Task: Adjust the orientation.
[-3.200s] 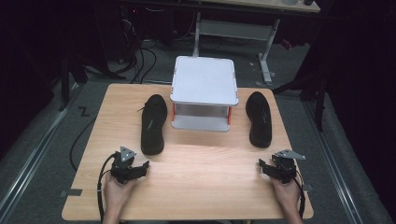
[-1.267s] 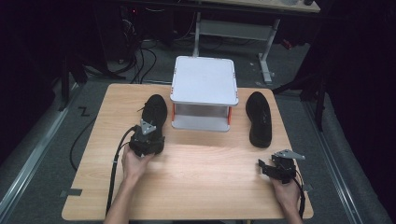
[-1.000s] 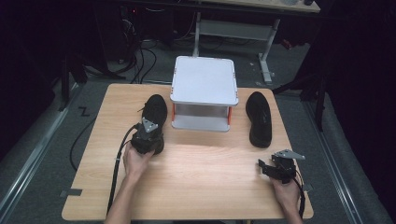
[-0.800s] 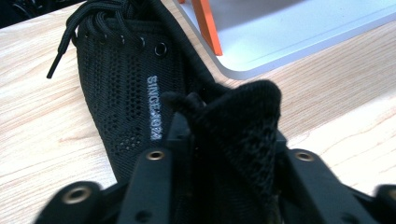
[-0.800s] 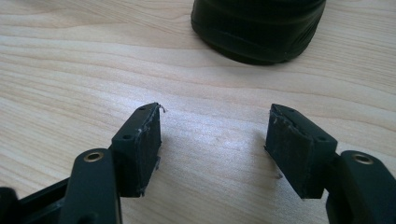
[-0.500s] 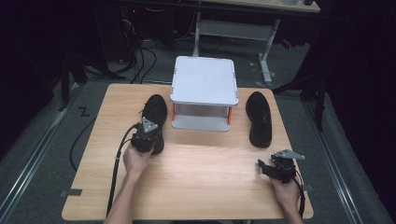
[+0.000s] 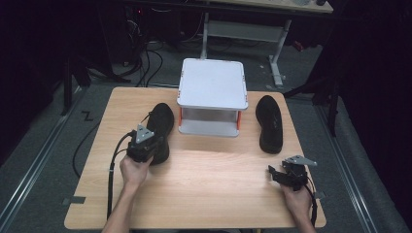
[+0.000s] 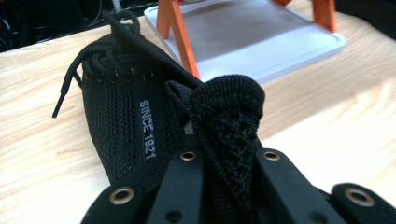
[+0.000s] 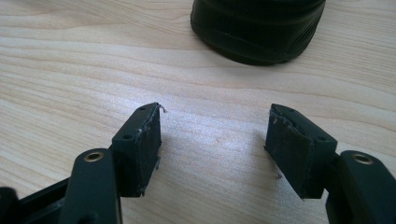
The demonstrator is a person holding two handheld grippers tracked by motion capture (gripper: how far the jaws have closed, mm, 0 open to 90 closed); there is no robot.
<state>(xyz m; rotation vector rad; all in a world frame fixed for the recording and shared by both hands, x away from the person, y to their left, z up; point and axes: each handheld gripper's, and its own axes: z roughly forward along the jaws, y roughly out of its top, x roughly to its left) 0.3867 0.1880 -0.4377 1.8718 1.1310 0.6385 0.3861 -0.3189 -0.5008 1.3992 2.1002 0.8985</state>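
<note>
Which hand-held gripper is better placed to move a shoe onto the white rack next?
Left: the left hand-held gripper is already clamped on the left shoe heel, beside the rack.

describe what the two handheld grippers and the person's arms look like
Both the left gripper and the right gripper are black, each topped by a grey three-cornered plate and trailing a black cable. The jaws are black bars with brass-ringed holes; the right gripper's pads look worn at the edges. The forearms are bare, with no sleeves in sight.
</note>
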